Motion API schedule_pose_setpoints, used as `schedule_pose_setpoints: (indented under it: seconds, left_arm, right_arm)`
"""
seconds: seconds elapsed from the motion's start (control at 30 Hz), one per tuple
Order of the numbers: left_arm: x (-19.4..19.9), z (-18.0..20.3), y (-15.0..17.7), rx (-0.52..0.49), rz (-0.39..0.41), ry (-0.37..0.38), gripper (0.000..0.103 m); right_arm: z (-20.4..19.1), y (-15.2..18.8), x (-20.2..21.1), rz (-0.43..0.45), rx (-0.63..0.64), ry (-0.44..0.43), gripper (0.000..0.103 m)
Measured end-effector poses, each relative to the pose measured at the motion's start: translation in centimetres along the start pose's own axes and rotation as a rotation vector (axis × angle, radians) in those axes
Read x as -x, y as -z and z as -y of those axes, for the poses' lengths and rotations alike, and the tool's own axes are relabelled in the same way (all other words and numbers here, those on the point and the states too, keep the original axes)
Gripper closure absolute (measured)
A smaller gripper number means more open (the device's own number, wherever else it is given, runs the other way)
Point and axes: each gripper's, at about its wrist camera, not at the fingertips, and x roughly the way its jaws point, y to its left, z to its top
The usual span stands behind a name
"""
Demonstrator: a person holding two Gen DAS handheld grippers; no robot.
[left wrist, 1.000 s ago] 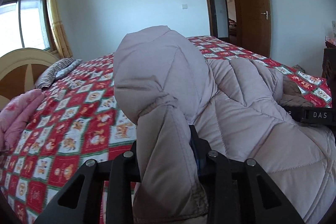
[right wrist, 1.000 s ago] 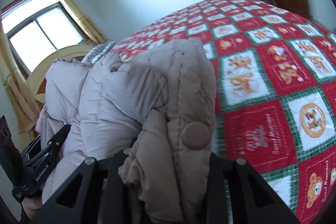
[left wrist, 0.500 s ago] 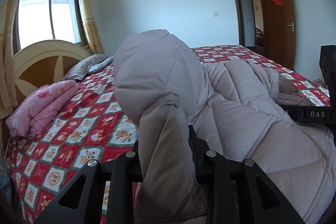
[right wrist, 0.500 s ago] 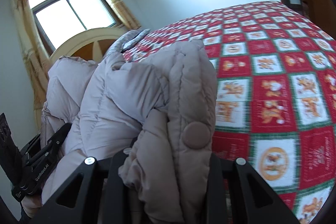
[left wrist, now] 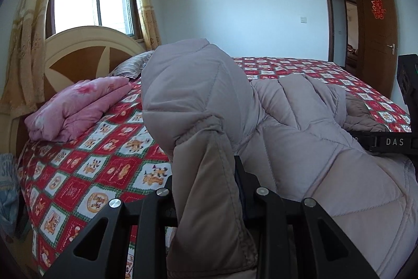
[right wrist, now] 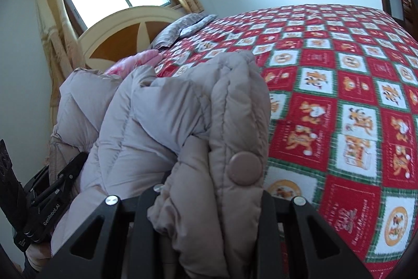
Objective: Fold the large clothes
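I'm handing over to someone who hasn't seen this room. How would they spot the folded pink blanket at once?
Start at the bed with its red checked cartoon cover and go to the round cream and brown headboard under the window. The pink blanket lies folded on the cover just before it, beside a grey striped pillow. It is the only pink thing there; the puffy beige coat is far bulkier.

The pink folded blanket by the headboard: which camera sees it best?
The left wrist view: the pink folded blanket lies in full sight on the bedspread. In the right wrist view only a sliver peeks above the puffy coat.
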Motion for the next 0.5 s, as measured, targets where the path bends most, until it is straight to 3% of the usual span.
schedule_pose_setpoints:
  seconds: [0.37, 0.5]
  left_arm:
    - [-2.4, -1.8, 0.9, 0.025, -0.009, -0.015, 0.072]
    - [-3.2, -2.4, 1.6, 0.027, -0.035, -0.042, 0.054]
  right_arm:
    - [-1.0, -0.5, -2.7, -0.038, 0.038, 0.029, 0.076]
    - [-1.0, 0.1, -3.8, -0.062, 0.035, 0.035, 0.075]
